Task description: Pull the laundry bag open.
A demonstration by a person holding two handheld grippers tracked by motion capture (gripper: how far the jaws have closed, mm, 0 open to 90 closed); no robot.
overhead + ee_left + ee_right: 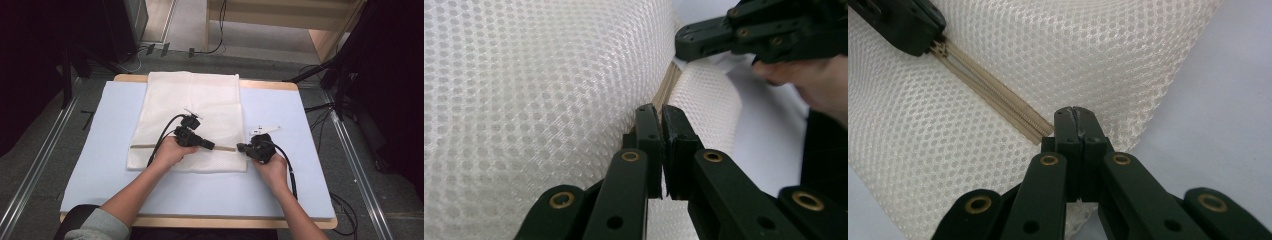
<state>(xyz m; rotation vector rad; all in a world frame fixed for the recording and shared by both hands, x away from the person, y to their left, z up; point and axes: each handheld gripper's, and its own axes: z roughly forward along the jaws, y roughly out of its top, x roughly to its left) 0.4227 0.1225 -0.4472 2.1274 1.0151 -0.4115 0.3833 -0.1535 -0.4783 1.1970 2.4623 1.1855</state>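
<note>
Up close, beige zipper (993,97) between both clamped claws.

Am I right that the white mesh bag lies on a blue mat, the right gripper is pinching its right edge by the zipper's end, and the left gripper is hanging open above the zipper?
Not quite. The left gripper is not open: the left gripper view shows it shut on the zipper. The rest holds: the mesh bag lies on the blue mat, and the right gripper is pinching its right edge at the zipper's end.
</note>
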